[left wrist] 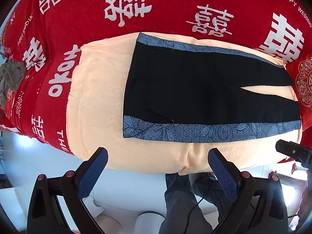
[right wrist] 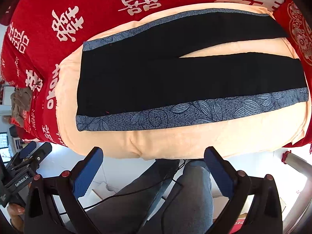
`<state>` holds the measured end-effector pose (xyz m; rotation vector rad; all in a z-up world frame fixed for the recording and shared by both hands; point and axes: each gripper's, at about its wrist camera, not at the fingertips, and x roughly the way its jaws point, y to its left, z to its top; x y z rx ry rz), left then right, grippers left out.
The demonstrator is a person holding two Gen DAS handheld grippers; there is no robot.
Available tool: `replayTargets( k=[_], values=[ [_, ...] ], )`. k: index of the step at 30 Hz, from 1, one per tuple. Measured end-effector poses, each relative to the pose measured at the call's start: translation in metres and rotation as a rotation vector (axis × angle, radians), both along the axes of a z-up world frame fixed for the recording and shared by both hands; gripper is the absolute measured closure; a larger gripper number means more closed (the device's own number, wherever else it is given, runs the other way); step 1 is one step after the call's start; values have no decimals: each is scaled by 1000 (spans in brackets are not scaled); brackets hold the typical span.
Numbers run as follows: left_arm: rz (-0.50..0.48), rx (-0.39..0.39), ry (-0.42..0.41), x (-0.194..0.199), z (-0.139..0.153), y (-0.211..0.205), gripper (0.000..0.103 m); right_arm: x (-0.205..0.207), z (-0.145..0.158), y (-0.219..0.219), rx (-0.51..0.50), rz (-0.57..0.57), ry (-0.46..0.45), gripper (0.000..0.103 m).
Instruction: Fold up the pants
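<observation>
Black pants (left wrist: 195, 89) with blue floral side stripes lie flat on a cream blanket (left wrist: 97, 97), waistband at the left, both legs running right with a narrow gap between them. They also show in the right wrist view (right wrist: 165, 81) on the same blanket (right wrist: 195, 140). My left gripper (left wrist: 158, 156) is open and empty, held off the bed's near edge below the pants. My right gripper (right wrist: 154, 156) is open and empty, also off the near edge. Neither touches the pants.
A red bedspread (left wrist: 117, 29) with white characters covers the bed around the blanket. A brownish cloth bundle (left wrist: 9, 72) lies at the far left. The person's jeans-clad legs (right wrist: 175, 195) and a black cable are below the grippers. White floor lies beneath.
</observation>
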<state>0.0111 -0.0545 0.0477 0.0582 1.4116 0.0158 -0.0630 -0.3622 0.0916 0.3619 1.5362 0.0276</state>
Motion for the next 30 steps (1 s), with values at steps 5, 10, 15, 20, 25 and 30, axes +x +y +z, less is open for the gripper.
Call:
replayTargets(
  k=[5, 10, 15, 20, 25, 30],
  values=[
    [-5, -14, 30, 5, -10, 4, 0, 3, -5, 4, -10, -9, 24, 0],
    [-9, -21, 42, 8, -15, 6, 0, 5, -8, 10, -13, -6, 31, 0],
    [-9, -32, 60, 10, -19, 6, 0, 8, -9, 14, -22, -8, 41, 0],
    [-4, -40, 71, 13, -23, 7, 0, 11, -11, 14, -25, -14, 42, 0],
    [-12, -43, 75, 13, -26, 5, 0, 12, -11, 13, -28, -21, 42, 0],
    [-7, -47, 81, 14, -28, 6, 0, 11, -13, 11, -30, -32, 46, 0]
  ],
)
